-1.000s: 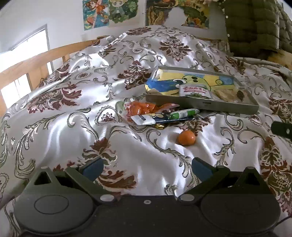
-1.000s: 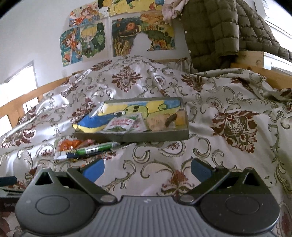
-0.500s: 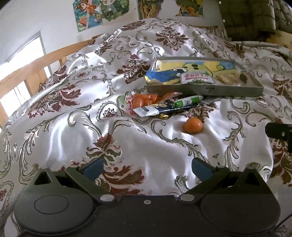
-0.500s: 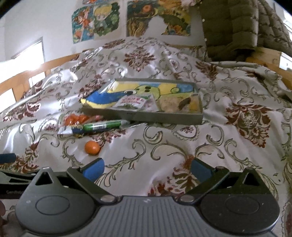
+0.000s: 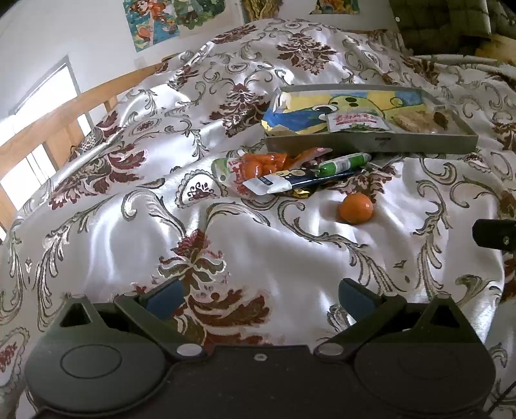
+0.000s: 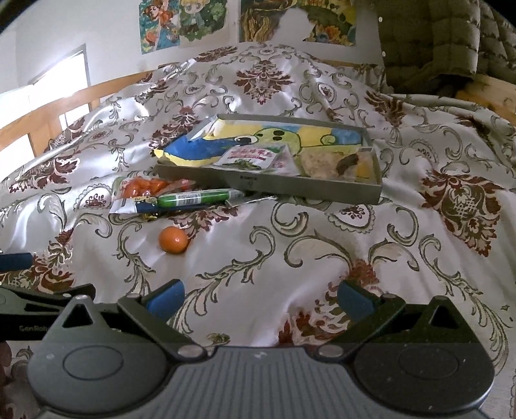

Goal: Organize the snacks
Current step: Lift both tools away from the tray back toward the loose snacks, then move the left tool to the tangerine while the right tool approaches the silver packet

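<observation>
A bed covered by a shiny white bedspread with maroon and olive damask patterns filled both views, bounded on the left by a wooden rail and at the far end by a wall hung with posters. A quilted olive jacket was draped at the far right corner.

A shallow grey tray was seen resting on the far half of the bedspread, its near wall facing the cameras. Inside it lay a large yellow-and-blue cartoon snack bag, its left end overhanging the tray's left edge, a small white packet on top of it, and pale snacks at the right end.

Just outside the tray's near-left corner a loose pile was found: an orange-filled bag, a dark tube-shaped packet and a green stick packet, touching one another.

A small orange fruit lay alone, near the pile but apart from it.

Broad bare fabric stretched between the fruit and both grippers. The left gripper and the right gripper were held wide apart, nothing between the blue pads.
</observation>
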`<state>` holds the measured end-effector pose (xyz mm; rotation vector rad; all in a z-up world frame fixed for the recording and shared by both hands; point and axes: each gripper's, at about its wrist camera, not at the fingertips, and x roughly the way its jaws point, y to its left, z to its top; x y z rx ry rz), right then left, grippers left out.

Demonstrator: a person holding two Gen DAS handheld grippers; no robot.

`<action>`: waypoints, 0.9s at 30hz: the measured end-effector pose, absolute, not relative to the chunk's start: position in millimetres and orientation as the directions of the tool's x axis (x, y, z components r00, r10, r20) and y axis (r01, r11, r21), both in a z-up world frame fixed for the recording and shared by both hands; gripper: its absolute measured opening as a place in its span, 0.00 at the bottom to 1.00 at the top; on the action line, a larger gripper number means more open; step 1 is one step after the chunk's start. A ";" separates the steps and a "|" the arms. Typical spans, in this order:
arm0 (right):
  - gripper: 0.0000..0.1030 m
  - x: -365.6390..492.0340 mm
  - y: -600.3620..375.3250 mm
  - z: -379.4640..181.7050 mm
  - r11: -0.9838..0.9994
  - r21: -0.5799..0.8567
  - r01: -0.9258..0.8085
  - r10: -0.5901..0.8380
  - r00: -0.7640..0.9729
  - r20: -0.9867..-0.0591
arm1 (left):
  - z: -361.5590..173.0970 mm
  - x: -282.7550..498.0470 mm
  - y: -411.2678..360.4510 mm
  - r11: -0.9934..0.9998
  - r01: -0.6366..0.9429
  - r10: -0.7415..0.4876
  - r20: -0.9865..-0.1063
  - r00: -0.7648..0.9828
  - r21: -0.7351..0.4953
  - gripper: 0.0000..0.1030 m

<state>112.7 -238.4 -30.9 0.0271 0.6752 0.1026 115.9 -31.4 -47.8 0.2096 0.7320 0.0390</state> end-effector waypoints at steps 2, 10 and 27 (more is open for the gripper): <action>1.00 114.6 -239.5 -31.5 0.995 0.066 -0.081 0.105 0.774 -0.625 | -48.1 118.2 -30.7 0.977 0.036 0.114 -0.659 0.744 0.209 0.99; 1.00 120.5 -243.3 -31.5 0.994 0.077 -0.078 0.109 0.767 -0.632 | -47.1 128.3 -27.4 0.977 0.042 0.108 -0.659 0.745 0.208 0.99; 1.00 158.8 -265.0 -23.8 0.983 0.104 -0.152 0.184 0.775 -0.604 | -52.9 171.7 -58.2 0.937 0.218 0.008 -0.641 0.767 0.272 0.99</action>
